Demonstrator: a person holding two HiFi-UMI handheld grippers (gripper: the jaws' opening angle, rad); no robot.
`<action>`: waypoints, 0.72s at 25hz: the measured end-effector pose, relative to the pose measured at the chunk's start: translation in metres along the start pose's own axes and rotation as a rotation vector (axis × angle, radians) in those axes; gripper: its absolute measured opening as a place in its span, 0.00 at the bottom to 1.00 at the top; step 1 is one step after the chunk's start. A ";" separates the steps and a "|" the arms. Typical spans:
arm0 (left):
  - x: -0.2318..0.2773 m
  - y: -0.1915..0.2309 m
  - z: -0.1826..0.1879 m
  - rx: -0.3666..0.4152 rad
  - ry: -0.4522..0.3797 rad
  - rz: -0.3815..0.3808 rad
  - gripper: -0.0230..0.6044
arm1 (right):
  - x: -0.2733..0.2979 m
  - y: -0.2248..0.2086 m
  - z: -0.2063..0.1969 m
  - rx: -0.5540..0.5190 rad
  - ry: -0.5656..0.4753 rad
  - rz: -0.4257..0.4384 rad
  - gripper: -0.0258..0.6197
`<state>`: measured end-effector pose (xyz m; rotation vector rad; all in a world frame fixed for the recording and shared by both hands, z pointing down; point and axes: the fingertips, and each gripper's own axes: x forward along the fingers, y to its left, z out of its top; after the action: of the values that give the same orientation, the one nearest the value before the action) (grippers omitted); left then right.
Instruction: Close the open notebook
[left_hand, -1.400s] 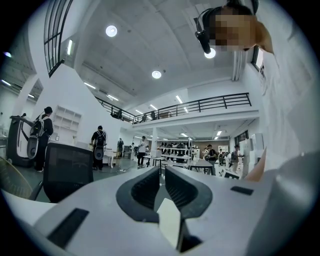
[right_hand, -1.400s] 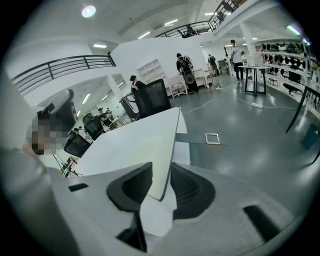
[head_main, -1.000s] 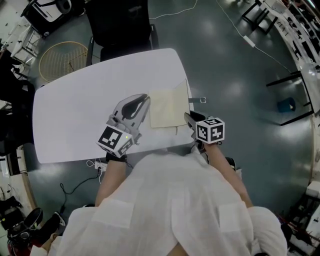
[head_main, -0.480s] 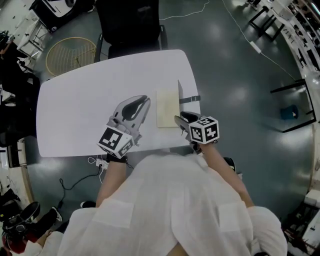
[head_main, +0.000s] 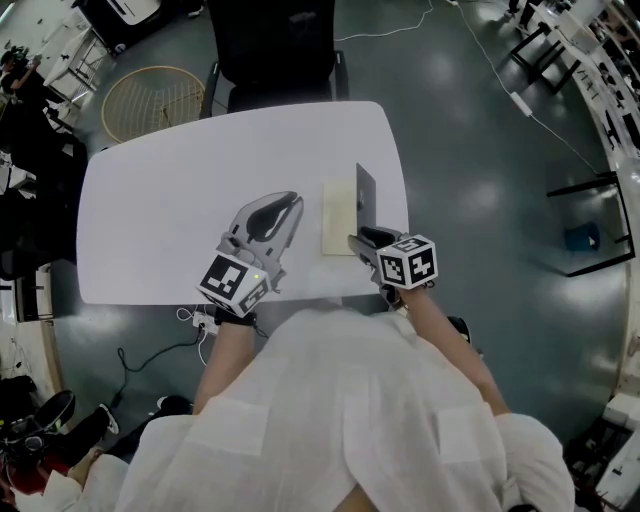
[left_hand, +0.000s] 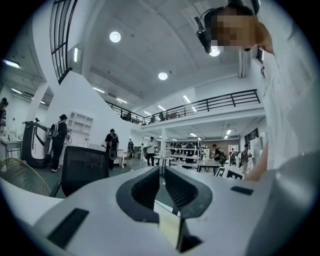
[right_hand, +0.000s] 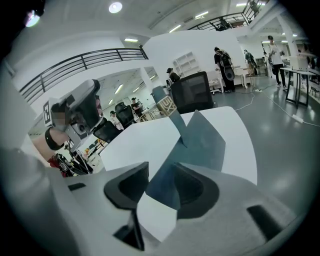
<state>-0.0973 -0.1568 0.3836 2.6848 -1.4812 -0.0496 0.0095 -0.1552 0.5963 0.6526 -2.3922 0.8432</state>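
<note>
– On the white worktop (head_main: 160, 200), how does the notebook (head_main: 338, 218) lie?
– Open, with bare worktop spreading to its left. The cream page is flat and the dark cover (head_main: 366, 195) stands upright along the page's right side.
– And the claws?
– The head view puts the left claw (head_main: 292, 200) just left of the notebook and the right claw (head_main: 358, 240) at its near right corner. Only the right gripper view shows the cover between that claw's jaws, which have just been opening and stand apart. The left gripper view shows jaws almost together, empty.
</note>
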 end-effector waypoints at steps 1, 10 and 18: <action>0.000 0.000 0.000 0.000 0.000 0.002 0.09 | 0.002 0.001 -0.001 -0.004 0.006 0.004 0.29; -0.007 0.015 0.001 -0.002 -0.003 0.034 0.09 | 0.026 0.007 -0.006 -0.057 0.086 0.036 0.29; -0.008 0.019 -0.001 -0.001 -0.004 0.061 0.09 | 0.023 0.002 0.000 -0.064 0.066 0.039 0.29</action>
<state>-0.1176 -0.1600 0.3861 2.6383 -1.5633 -0.0525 -0.0089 -0.1601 0.6091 0.5468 -2.3691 0.7879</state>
